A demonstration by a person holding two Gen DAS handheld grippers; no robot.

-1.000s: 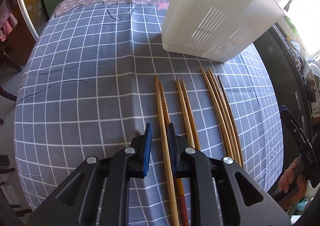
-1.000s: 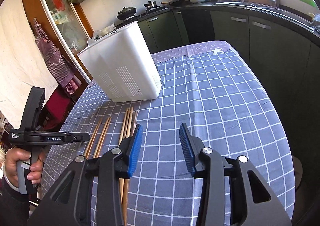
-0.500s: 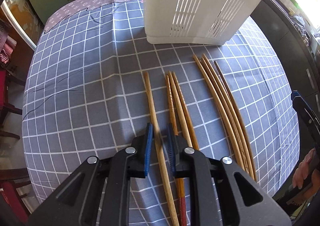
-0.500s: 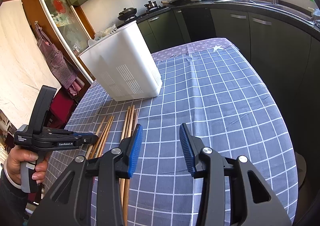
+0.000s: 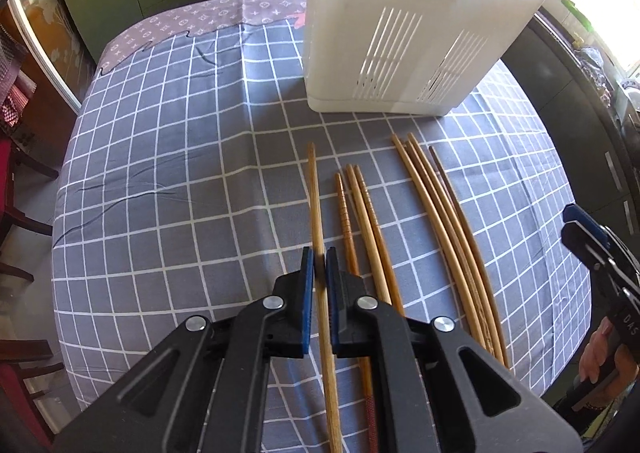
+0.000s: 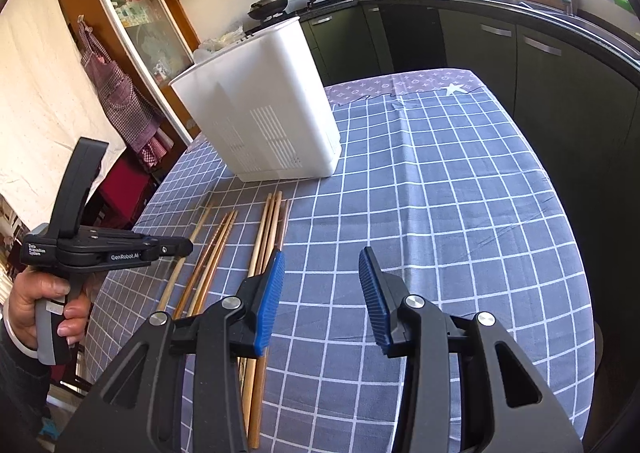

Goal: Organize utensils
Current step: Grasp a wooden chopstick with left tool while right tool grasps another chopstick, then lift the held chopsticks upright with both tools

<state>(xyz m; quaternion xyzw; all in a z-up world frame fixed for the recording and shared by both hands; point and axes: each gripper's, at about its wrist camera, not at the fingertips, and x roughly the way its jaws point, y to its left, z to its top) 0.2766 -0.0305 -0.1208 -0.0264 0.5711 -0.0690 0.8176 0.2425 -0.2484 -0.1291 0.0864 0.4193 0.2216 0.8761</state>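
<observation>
Chopsticks organizing, pickup step: the left gripper (image 5: 317,267) pinches 1 chopstick (image 5: 316,205) between its blue pads, jaws having just closed on it. Next comes a lift toward the white holder (image 5: 404,29). Beyond, other chopsticks (image 5: 440,221) lie on the checked tablecloth (image 5: 168,157); the right gripper (image 6: 322,285) hangs spread, empty.

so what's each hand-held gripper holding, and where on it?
Left hand-held gripper is shut on the leftmost chopstick, pinching its shaft a bit nearer the handle end. Right hand-held gripper is open, holding nothing.
</observation>
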